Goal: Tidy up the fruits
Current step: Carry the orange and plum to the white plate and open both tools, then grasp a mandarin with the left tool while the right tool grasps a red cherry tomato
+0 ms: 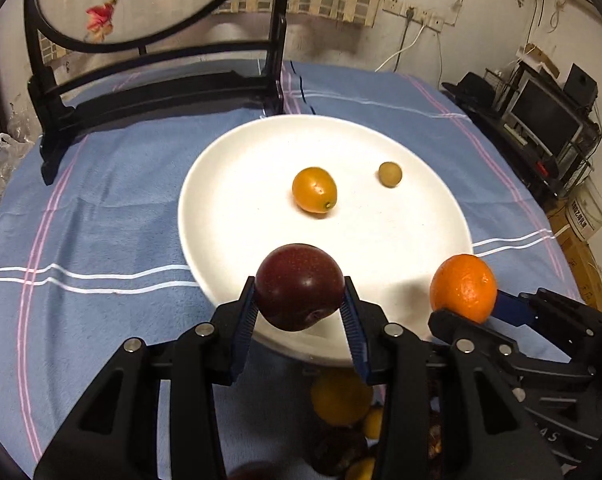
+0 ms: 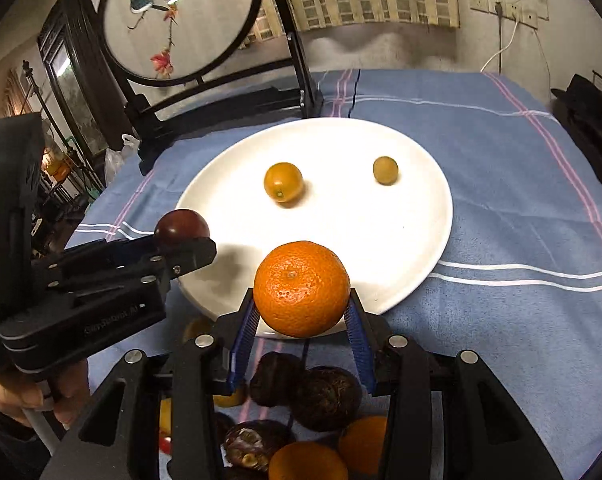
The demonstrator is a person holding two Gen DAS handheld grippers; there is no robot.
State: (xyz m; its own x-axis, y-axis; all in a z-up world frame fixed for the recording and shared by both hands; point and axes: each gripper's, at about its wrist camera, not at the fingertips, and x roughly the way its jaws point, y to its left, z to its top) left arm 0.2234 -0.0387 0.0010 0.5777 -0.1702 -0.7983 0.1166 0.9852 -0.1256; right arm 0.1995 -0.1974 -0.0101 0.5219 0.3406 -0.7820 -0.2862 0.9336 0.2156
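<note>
Maybe a third done imo: kumquat (image 1: 314,190) + small green fruit (image 1: 390,174) already on the white plate (image 1: 221,184). Left gripper (image 1: 299,304) clamped on a dark red fruit (image 1: 299,286), right gripper (image 2: 302,307) on an orange (image 2: 301,289), both over the plate's near rim. Pile of fruit (image 2: 317,420) w/ more to move sits just below.

dim room, stained wall (image 2: 381,48)

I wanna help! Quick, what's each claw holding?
Left gripper: closed on the dark red fruit.
Right gripper: closed on the orange.
</note>
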